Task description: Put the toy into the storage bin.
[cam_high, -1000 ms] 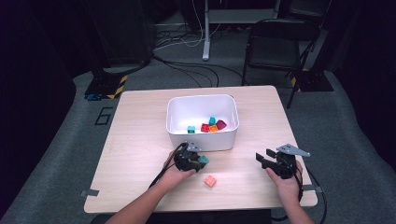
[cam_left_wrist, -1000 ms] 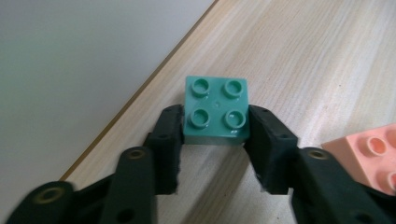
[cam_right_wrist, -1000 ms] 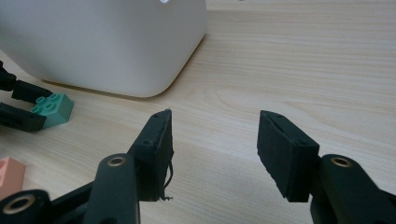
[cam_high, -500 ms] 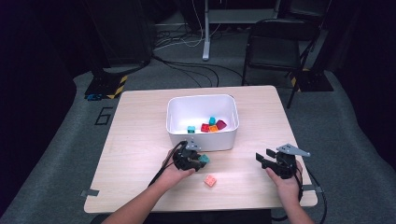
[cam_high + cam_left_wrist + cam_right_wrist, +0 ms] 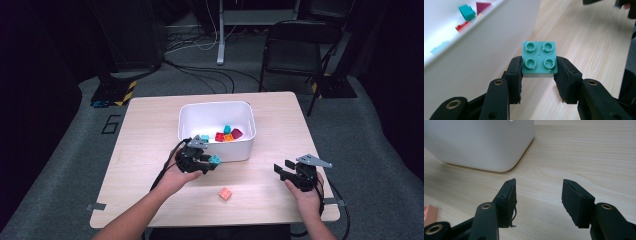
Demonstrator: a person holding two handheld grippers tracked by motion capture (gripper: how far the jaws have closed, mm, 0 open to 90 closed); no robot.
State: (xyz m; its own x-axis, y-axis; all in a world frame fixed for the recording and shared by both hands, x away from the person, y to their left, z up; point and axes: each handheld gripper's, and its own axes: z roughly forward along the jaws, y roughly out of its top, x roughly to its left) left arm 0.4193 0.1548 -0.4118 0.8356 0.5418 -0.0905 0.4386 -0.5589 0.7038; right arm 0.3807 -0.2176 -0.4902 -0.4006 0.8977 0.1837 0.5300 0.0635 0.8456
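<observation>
Teal four-stud brick (image 5: 539,58) sits clamped in the left gripper (image 5: 202,161) jaws beside the white bin (image 5: 200,112); right gripper (image 5: 286,170) jaws gape wide over the desk (image 5: 145,130).

The teal block (image 5: 539,58) is a small square toy brick with 4 round bumps on top, in 2 rows of 2. It sits between the 2 black jaws of the left gripper (image 5: 537,75), pinched on its 2 sides and held up off the table. Its bumpy top faces up toward the gripper's camera. From above, the block (image 5: 215,159) pokes out at the gripper's tip.
</observation>
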